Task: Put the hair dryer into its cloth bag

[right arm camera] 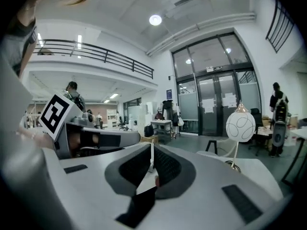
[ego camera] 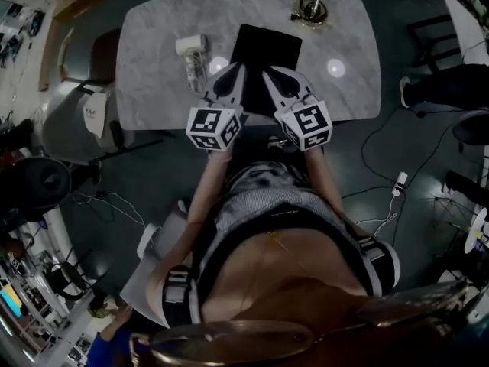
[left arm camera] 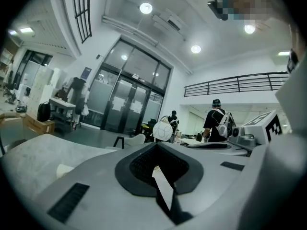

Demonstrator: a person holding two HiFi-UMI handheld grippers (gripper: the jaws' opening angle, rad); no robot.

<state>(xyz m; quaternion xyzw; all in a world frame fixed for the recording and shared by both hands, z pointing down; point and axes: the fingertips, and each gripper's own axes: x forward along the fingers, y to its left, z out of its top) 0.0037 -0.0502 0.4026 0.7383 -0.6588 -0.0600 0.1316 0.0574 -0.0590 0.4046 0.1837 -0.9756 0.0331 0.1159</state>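
Only my head view shows the hair dryer (ego camera: 192, 52) left of the cloth bag (ego camera: 267, 48); the jaws of the left gripper (left arm camera: 156, 166) and right gripper (right arm camera: 151, 158) are closed, empty.

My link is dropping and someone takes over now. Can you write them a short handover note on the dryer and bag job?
Left gripper: jaws together, nothing seen between them, over the bag's left edge.
Right gripper: jaws together, nothing seen between them, over the bag's near part.
Bag: lies flat in the middle of the table.
Dryer: lies on the table left of the bag, outside it.
Done: nothing yet.
Left: open the bag, pick up the dryer, put it in.
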